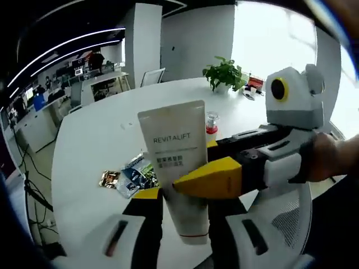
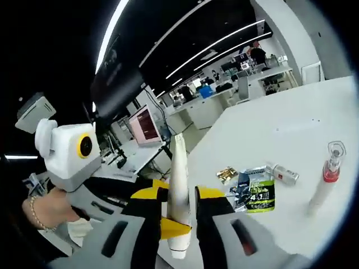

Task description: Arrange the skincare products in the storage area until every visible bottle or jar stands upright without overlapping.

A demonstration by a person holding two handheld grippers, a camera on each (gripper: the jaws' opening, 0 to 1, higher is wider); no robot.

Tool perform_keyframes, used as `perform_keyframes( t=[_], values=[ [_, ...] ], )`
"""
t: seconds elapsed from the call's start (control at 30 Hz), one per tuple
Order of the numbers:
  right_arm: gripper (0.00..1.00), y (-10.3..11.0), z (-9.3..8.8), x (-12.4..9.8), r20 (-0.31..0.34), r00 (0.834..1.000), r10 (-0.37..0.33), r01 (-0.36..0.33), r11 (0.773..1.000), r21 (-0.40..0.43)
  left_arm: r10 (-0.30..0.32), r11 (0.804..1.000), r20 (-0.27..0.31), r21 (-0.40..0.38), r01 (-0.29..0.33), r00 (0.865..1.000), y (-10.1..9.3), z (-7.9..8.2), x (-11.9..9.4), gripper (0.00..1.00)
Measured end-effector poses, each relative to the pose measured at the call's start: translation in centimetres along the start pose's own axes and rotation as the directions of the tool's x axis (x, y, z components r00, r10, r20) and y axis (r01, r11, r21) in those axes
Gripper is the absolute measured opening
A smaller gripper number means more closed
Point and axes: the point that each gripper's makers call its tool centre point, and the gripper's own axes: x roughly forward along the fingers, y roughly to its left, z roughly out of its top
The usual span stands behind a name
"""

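Both grippers are clamped on the white REVITALIFT tube (image 1: 178,162), the left gripper (image 1: 185,210) low on its body near the cap, the right gripper (image 2: 178,216) reaching across, holding it above the white table (image 1: 95,145) near scattered sachets (image 1: 130,175)

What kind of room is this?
Probably an open office: a big white table with a potted plant, rows of desks with a computer monitor, and long ceiling light strips.
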Motion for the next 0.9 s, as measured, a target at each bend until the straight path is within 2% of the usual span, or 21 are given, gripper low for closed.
perform_keyframes(
  t=[0.07, 0.13, 0.2, 0.27, 0.57, 0.63, 0.67, 0.7, 0.73, 0.8, 0.87, 0.9],
  values=[
    [0.23, -0.1, -0.5, -0.1, -0.028, 1.000, -0.006, 0.006, 1.000, 0.004, -0.004, 1.000, 0.005, 0.011, 0.004, 1.000, -0.7, 0.1, -0.1, 0.30],
    [0.19, 0.4, -0.8, -0.3, -0.046, 0.999, 0.015, -0.012, 0.998, 0.061, -0.006, 0.999, 0.002, 0.037, 0.006, 1.000, -0.9, 0.1, -0.1, 0.30],
    [0.17, 0.0, -1.4, -0.5, -0.070, 0.998, -0.010, 0.015, 0.996, 0.082, 0.001, 0.998, -0.011, 0.066, -0.001, 1.000, -1.2, 0.0, 0.0, 0.30],
    [0.15, -0.2, -1.3, -0.4, -0.067, 0.998, 0.000, 0.005, 0.997, 0.083, 0.008, 0.996, -0.013, 0.094, -0.007, 1.000, -1.2, -0.1, -0.1, 0.30],
    [0.12, -0.3, -1.1, -1.2, -0.040, 0.999, 0.030, -0.026, 0.996, 0.091, -0.008, 0.994, 0.015, 0.108, 0.006, 1.000, -1.6, 0.3, -0.2, 0.32],
    [0.12, -0.4, -1.3, -1.3, -0.047, 0.998, 0.036, -0.032, 0.995, 0.091, -0.029, 0.988, 0.019, 0.154, 0.025, 0.999, -2.0, 0.2, 0.0, 0.34],
    [0.12, -0.5, -1.4, -1.5, -0.046, 0.998, 0.039, -0.035, 0.995, 0.093, -0.042, 0.976, 0.032, 0.213, 0.035, 0.999, -2.1, 0.3, 0.1, 0.35],
    [0.12, -0.6, -1.4, -1.5, -0.043, 0.998, 0.043, -0.039, 0.995, 0.093, -0.051, 0.970, 0.038, 0.239, 0.041, 0.998, -2.2, 0.3, 0.1, 0.36],
    [0.12, -0.7, -1.5, -1.5, -0.044, 0.998, 0.048, -0.044, 0.995, 0.086, -0.068, 0.968, 0.033, 0.246, 0.057, 0.997, -2.3, 0.2, 0.0, 0.36],
    [0.12, -0.6, -1.6, -1.7, -0.053, 0.996, 0.068, -0.067, 0.998, 0.005, -0.121, 0.974, 0.027, 0.197, 0.114, 0.992, -2.5, 0.0, -0.2, 0.38],
    [0.12, -0.6, -2.0, -2.0, -0.092, 0.992, 0.090, -0.098, 0.992, -0.084, -0.178, 0.964, 0.042, 0.207, 0.166, 0.983, -2.6, 0.6, -0.8, 0.39],
    [0.12, -0.3, -2.1, -2.2, -0.102, 0.988, 0.114, -0.125, 0.985, -0.116, -0.188, 0.954, 0.022, 0.241, 0.178, 0.982, -2.4, 0.5, -0.9, 0.40]
  ],
)
